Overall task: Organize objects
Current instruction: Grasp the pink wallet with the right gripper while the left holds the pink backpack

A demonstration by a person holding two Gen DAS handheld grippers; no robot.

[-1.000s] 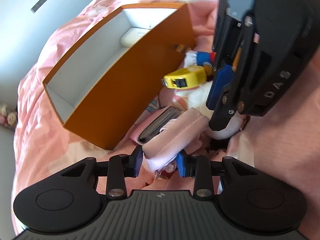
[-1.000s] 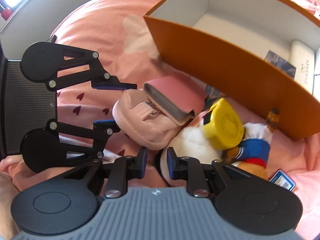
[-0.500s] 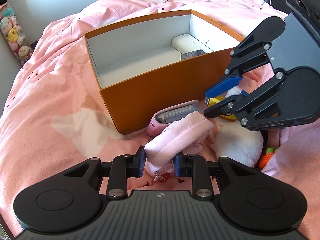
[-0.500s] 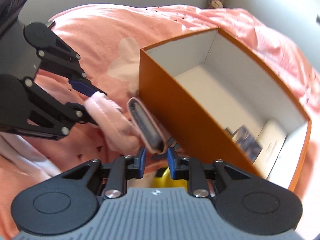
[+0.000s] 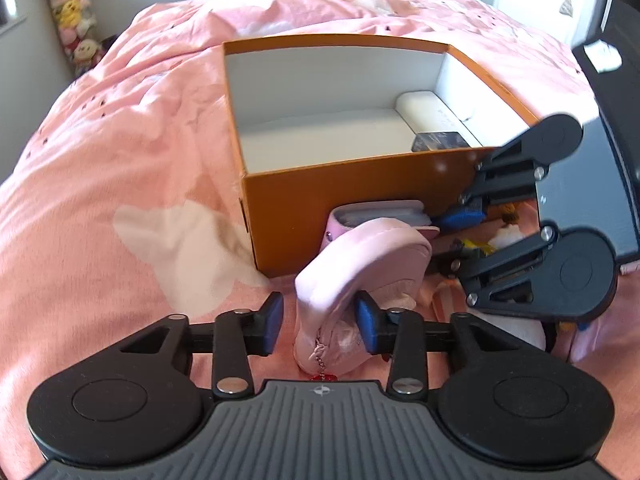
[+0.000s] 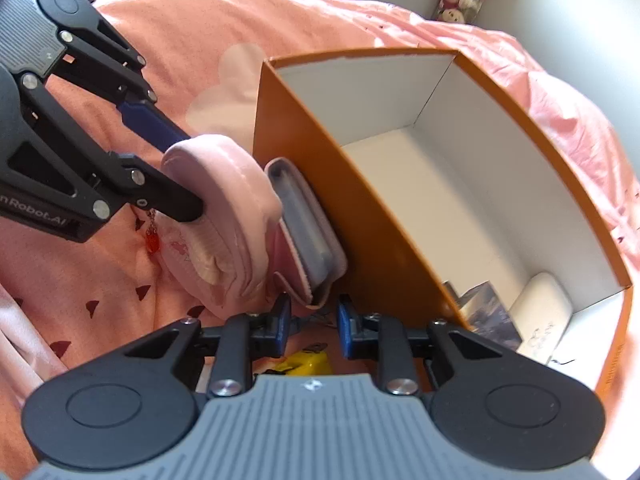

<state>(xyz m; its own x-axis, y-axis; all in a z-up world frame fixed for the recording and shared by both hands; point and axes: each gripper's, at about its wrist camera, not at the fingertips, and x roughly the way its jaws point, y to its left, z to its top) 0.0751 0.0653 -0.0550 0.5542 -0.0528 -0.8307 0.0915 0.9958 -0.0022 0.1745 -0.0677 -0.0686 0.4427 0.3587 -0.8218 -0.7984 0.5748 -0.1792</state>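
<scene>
A pale pink pouch (image 5: 360, 264) with a red charm lies on the pink bedspread between the jaws of my left gripper (image 5: 320, 324). Those jaws are opening: a gap shows at the left pad, and the right pad sits against the fabric. Behind the pouch, a pink card wallet (image 6: 304, 240) with grey leaves leans on the front wall of the orange box (image 5: 360, 200). My right gripper (image 6: 314, 324) is narrowly open, with the wallet's near corner just between its fingertips. From the left wrist view, the right gripper (image 5: 438, 240) comes in from the right at the wallet's end.
The box is white inside and holds a white case (image 5: 432, 112) and a dark card (image 5: 440, 142) at its right end. A yellow tape measure (image 6: 304, 362) and a white plush toy (image 5: 516, 332) lie under the right gripper. Small plush toys (image 5: 76, 28) stand by the wall.
Both grippers rolled upright. The left jaws, shut on the pouch before, have spread off it. The right gripper moved from the plush toy and tape measure to the wallet's end.
</scene>
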